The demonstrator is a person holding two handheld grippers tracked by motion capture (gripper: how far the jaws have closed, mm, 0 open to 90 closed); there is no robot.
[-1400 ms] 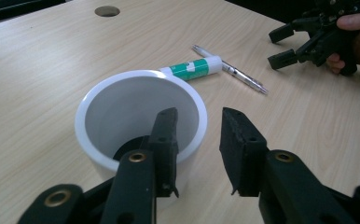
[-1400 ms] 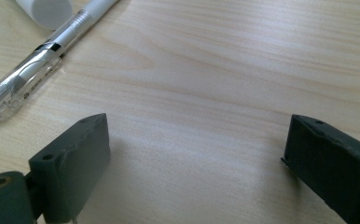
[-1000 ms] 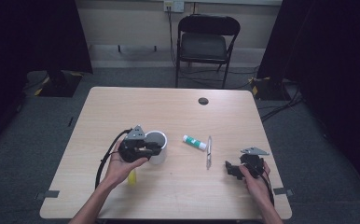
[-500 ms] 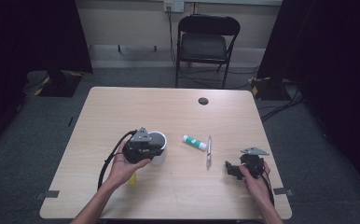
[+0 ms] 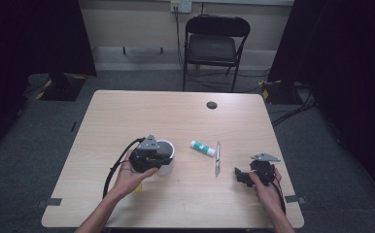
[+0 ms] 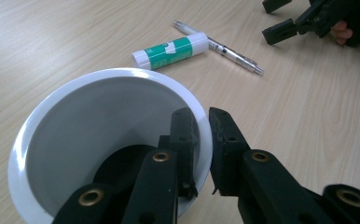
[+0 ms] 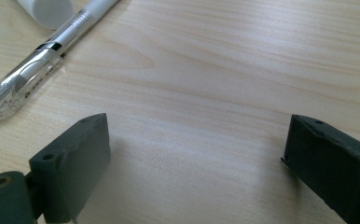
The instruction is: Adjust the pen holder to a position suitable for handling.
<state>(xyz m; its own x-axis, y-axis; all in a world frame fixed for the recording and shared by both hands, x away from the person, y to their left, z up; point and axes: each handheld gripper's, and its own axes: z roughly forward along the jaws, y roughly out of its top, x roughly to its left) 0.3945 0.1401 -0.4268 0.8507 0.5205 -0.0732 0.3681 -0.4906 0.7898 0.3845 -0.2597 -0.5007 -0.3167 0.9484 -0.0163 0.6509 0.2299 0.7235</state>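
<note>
Cup (image 6: 99, 130) rim | pinched by left tool (image 6: 201, 140) | right tool (image 7: 194, 163) wide, empty

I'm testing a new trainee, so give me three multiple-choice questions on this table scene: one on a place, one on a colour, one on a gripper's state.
1. Where does the glue stick lie?
A. inside the cup
B. between the white cup and the pen
C. on the chair

2. What colour is the glue stick's label?
A. green
B. red
C. yellow

3. How stands the left gripper?
A. wide open
B. shut on the cup's rim
C. shut on the pen

Key: B, it lies between them in the high view; A, green band; B, one jaw inside, one outside.
</note>
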